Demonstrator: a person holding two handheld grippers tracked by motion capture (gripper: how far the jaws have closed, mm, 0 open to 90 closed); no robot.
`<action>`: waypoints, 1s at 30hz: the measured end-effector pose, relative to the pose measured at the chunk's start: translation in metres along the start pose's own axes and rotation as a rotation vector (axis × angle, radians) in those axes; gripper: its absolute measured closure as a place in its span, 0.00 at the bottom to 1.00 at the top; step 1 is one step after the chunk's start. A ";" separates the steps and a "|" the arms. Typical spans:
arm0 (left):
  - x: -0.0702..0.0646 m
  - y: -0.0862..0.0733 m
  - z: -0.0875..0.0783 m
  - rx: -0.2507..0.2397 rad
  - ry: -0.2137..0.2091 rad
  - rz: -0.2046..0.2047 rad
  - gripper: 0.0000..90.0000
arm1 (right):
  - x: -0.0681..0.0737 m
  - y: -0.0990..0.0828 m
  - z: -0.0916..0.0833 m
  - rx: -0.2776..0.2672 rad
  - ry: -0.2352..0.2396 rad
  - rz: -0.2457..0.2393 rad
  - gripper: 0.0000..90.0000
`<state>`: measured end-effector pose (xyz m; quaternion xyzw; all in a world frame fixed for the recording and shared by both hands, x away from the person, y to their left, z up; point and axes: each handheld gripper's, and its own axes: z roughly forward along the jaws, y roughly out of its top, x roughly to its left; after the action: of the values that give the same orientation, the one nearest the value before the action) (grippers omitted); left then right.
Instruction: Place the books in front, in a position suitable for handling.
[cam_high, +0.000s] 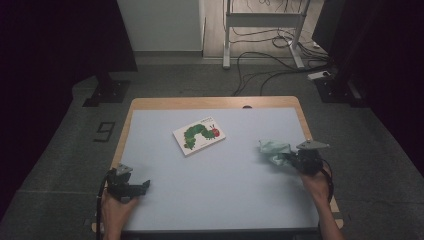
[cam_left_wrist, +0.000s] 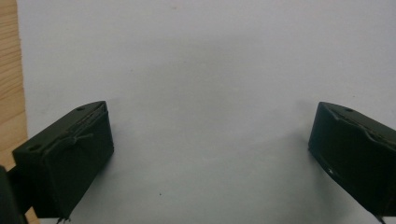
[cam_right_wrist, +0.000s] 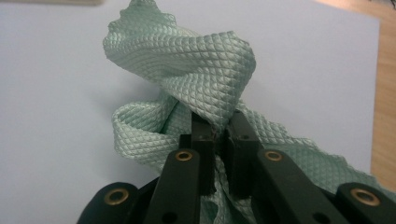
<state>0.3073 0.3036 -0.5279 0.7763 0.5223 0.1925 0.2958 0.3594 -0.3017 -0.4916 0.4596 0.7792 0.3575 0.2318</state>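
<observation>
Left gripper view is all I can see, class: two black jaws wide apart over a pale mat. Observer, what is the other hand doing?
Observer: The right gripper is shut on a crumpled green cloth.
Operator: Where on the table is that?
Observer: Near the table's right edge in the high view; the cloth bunches just left of that gripper.
Operator: Anything else on the mat?
Observer: A picture book with a green caterpillar on its cover lies flat near the middle, apart from both grippers.

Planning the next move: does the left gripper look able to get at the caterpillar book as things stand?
Probably yes: the left gripper is open and empty, and bare mat lies between it and the book.
</observation>
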 end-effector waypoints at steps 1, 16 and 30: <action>0.000 0.000 0.000 0.000 0.000 0.000 0.00 | 0.000 -0.002 0.001 0.004 0.000 0.006 0.91; 0.000 0.000 0.000 0.000 0.000 0.000 0.00 | -0.002 -0.008 0.001 0.027 -0.016 0.012 0.50; 0.000 0.001 0.000 0.002 -0.007 0.015 0.00 | 0.014 0.009 -0.010 0.001 0.016 -0.046 0.19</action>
<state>0.3081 0.3031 -0.5272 0.7811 0.5157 0.1912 0.2955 0.3508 -0.2900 -0.4783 0.4389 0.7916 0.3551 0.2336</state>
